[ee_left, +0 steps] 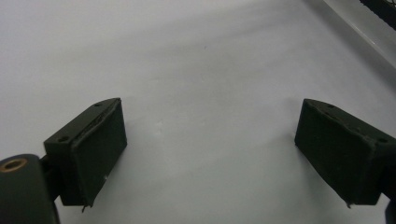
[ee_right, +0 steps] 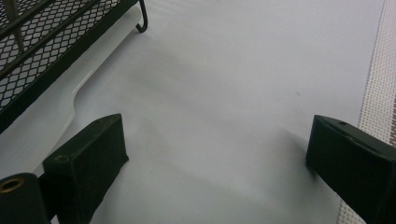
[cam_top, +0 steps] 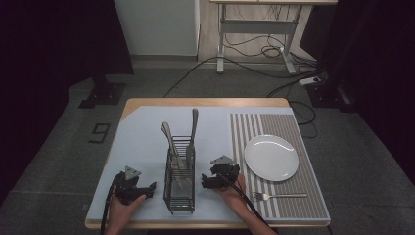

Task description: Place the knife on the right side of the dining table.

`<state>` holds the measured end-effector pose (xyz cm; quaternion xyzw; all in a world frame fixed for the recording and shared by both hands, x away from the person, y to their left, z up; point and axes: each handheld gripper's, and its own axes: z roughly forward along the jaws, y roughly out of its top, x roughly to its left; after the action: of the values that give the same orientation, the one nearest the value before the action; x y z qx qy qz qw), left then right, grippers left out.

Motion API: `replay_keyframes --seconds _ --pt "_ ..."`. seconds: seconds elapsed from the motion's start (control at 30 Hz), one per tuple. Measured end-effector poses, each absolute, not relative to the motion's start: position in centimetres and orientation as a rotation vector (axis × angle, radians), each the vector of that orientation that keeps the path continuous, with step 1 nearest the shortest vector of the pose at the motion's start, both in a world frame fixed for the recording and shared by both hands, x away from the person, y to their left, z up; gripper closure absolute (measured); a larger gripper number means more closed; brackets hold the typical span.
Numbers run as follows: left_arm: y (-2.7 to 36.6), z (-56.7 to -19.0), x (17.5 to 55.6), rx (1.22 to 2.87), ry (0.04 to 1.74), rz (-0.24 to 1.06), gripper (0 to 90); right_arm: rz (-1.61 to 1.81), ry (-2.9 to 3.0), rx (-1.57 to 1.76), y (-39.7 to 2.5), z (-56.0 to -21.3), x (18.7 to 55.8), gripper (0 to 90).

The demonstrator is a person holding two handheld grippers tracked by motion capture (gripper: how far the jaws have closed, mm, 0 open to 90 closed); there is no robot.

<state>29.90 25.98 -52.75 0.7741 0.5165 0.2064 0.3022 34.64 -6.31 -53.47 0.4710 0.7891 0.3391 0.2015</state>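
Fingers (ee_left: 93, 149) of both grippers spread wide, empty.
Left gripper (cam_top: 147, 190) and right gripper (cam_top: 208, 182) rest flanking the wire cutlery rack (cam_top: 179, 188); fork (cam_top: 279, 196) lies near plate (cam_top: 271, 157).

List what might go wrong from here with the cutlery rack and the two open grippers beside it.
1. The wire rack is narrow and tall, with long utensils leaning out of its top; pulling one at an angle may tip it.
2. The left gripper and right gripper flank the rack closely, so either could knock it.
3. The fork lies near the placemat's front edge, where a trailing cable might sweep it off.
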Motion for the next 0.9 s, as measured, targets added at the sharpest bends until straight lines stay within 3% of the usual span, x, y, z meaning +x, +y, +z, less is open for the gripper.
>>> replay_keyframes --seconds 0.63,0.7,0.73,0.9 --pt "25.98 -52.74 29.91 2.053 1.370 0.546 8.5 0.943 2.206 1.315 -6.30 -53.44 34.66 4.4" --pt "25.99 -52.74 29.92 2.055 1.369 0.546 8.5 0.950 2.205 1.314 -6.31 -53.40 34.63 6.2" --pt "25.99 -52.73 29.92 2.055 1.370 0.546 8.5 0.962 2.179 1.324 -6.36 -53.31 34.52 12.0" --pt "26.00 -52.73 29.92 2.055 1.370 0.545 8.5 1.005 2.151 1.331 -6.60 -52.62 34.26 12.7"
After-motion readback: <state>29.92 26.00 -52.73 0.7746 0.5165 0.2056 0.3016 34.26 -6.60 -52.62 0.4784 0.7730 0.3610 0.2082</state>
